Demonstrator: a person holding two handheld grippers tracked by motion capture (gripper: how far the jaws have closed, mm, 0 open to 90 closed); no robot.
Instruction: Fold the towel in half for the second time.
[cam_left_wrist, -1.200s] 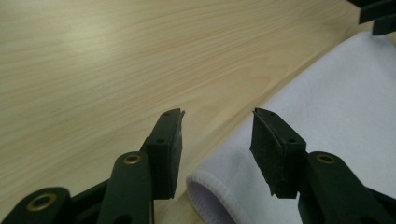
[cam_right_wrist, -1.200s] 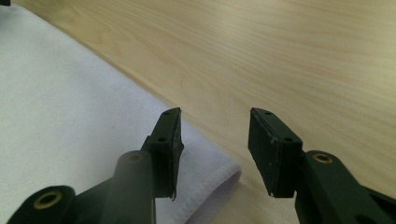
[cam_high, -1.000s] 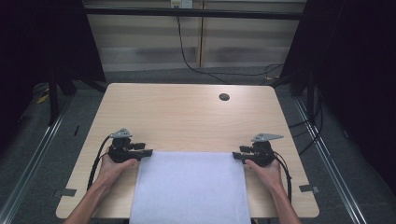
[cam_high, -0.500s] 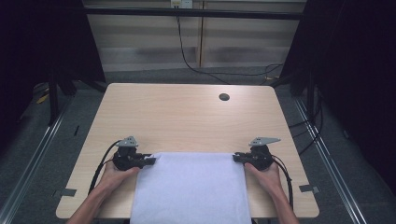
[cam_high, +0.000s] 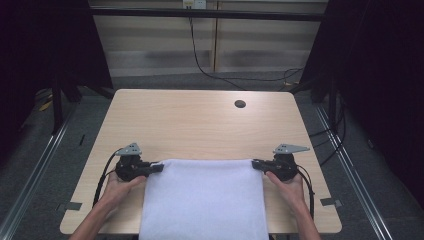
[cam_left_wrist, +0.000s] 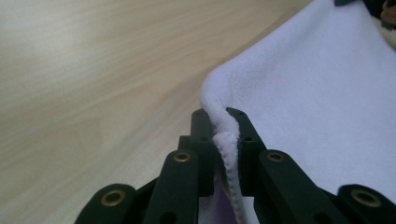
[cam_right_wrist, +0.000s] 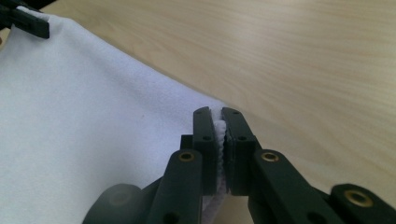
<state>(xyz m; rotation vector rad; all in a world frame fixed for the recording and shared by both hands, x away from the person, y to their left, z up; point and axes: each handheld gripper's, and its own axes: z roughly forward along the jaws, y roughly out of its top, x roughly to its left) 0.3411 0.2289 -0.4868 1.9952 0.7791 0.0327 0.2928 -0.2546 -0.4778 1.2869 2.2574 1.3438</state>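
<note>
A white cloth (cam_high: 202, 197) lies spread on the near half of the wooden table (cam_high: 200, 127), its near end running off the front edge. My left gripper (cam_high: 157, 167) is shut on the cloth's far left corner; in the left gripper view the hem (cam_left_wrist: 223, 135) is pinched between the black jaws. My right gripper (cam_high: 256, 164) is shut on the far right corner, where the cloth edge (cam_right_wrist: 219, 128) sits between its jaws. The cloth's far edge is pulled straight between the two grippers. The left gripper's tip (cam_right_wrist: 28, 21) appears far off in the right gripper view.
A dark round grommet hole (cam_high: 240, 104) sits near the table's far right. Bare wood stretches beyond the cloth to the far edge. Cables (cam_high: 210, 65) hang behind the table, and dark curtains flank both sides.
Both grippers have drawn back toward the near edge, pulling the cloth's far edge with them. Each stays shut on its corner.
</note>
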